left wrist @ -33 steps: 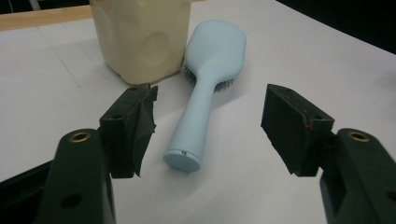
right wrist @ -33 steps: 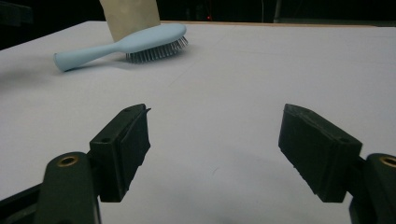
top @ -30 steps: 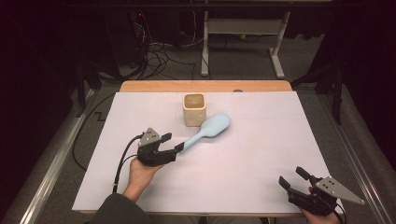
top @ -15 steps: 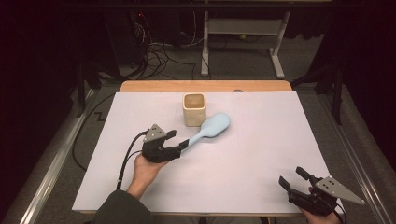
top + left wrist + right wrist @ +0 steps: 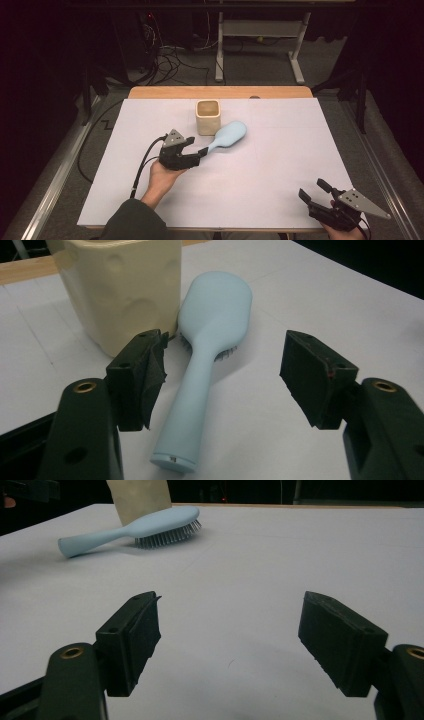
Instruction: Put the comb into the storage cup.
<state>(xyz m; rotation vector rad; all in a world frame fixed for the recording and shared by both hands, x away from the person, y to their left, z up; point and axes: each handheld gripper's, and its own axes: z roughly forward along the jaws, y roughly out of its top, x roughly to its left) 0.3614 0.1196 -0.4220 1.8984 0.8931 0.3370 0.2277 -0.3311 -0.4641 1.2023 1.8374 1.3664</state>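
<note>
Two grippers were at the table, each held in one hand. On the left side, the person's left hand (image 5: 162, 176) came in from the bottom edge on a dark sleeve (image 5: 131, 222) and lay low over the white sheet (image 5: 280, 150), palm under the left gripper (image 5: 199, 150), which pointed to the right and slightly away towards the hairbrush (image 5: 226, 137). Its jaws stood apart, one on each side of the brush's handle, and the pads did not press on it; in the left gripper view the handle (image 5: 185, 410) ran up between them, closer to the left pad than the right. A black cable (image 5: 142, 167) trailed back from this gripper towards the table's near edge.

The light blue hairbrush lay bristles down on the sheet, its handle end towards the left gripper and its head right beside the cream cup (image 5: 208, 117), which stood upright just behind it. From the left gripper view the cup (image 5: 125, 290) rose just beyond the left pad, close against the brush's head, leaving little room on that side.

Farther right, at the near right corner, the right gripper (image 5: 315, 192) rested low in the right hand, well apart from the brush, its jaws wide apart with nothing between them.
</note>
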